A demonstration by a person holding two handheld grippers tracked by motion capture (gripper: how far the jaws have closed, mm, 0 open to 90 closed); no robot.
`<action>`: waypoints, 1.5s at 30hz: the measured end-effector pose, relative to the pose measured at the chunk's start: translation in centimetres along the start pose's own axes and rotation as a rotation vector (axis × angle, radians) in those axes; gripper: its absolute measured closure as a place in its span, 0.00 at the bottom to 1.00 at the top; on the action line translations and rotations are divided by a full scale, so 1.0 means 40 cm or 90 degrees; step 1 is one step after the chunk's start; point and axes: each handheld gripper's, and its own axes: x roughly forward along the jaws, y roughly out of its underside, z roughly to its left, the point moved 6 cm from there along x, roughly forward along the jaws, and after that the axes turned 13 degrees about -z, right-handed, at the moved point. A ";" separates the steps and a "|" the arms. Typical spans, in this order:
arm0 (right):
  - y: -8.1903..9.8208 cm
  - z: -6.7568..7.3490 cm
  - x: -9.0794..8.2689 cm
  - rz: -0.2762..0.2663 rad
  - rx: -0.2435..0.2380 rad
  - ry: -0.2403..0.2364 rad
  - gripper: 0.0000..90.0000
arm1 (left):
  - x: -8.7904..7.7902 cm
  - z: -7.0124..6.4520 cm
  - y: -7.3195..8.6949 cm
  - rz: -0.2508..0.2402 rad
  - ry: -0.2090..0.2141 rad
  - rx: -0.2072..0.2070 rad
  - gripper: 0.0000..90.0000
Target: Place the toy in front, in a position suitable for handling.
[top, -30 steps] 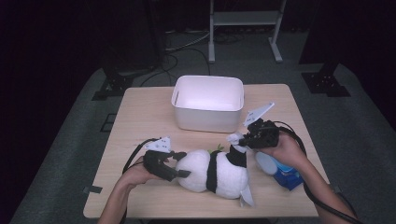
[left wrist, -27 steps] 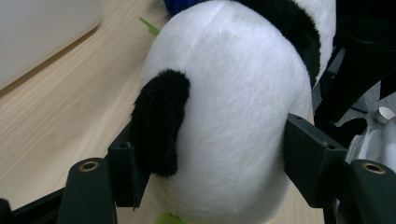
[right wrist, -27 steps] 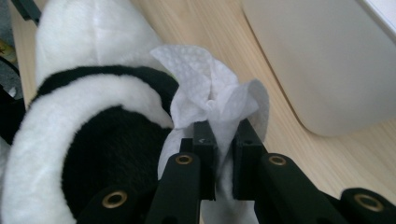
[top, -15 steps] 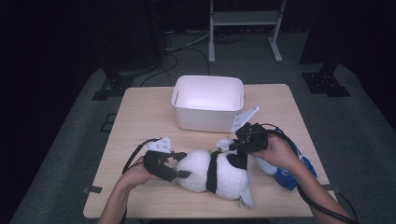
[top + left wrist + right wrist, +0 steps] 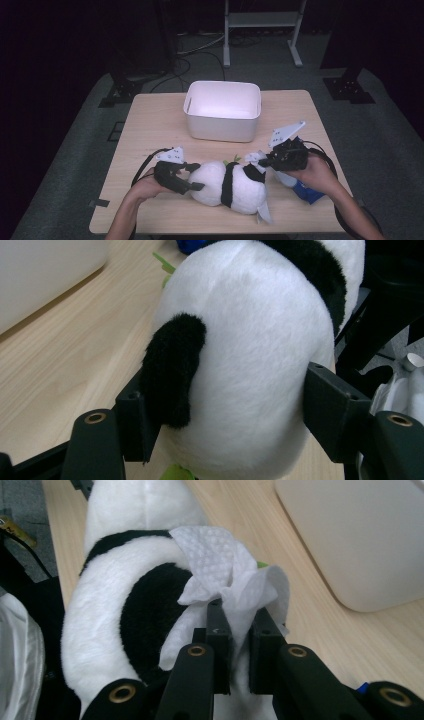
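Observation:
A black-and-white panda plush [image 5: 225, 185] lies on its side near the table's front edge. My left gripper [image 5: 196, 176] is shut on the plush's rounded white end. In the left gripper view both jaws of the left gripper [image 5: 230, 415] press into the panda plush [image 5: 250, 355], one against a black limb. My right gripper [image 5: 262, 161] is at the plush's other end, shut on a crumpled white wipe [image 5: 254, 157]. In the right gripper view the white wipe [image 5: 220, 560] bunches above the right gripper [image 5: 239, 625] and rests on a black patch of the panda plush [image 5: 100, 610].
A white bin [image 5: 220, 127] stands just behind the plush at mid-table; the white bin [image 5: 360, 540] is close beside the wipe. A blue packet [image 5: 306, 192] lies under the right hand. A small green piece [image 5: 232, 160] sticks out beside the plush.
The right gripper slid left over the plush with the wipe, then came back to the right. The left gripper and the plush have stayed put.

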 end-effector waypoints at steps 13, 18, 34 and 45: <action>-0.043 0.056 0.049 0.005 -0.034 -0.043 0.91 | 0.003 -0.011 -0.014 0.006 -0.009 0.022 0.35; -0.066 0.075 0.094 0.018 -0.048 -0.065 0.91 | 0.004 -0.021 -0.022 0.013 -0.013 0.037 0.35; -0.065 0.022 0.117 0.073 -0.057 -0.016 0.91 | 0.001 -0.017 -0.019 0.011 -0.009 0.032 0.35; -0.026 -0.003 0.011 0.021 -0.016 0.005 0.91 | 0.002 -0.011 -0.018 0.006 -0.014 0.012 0.36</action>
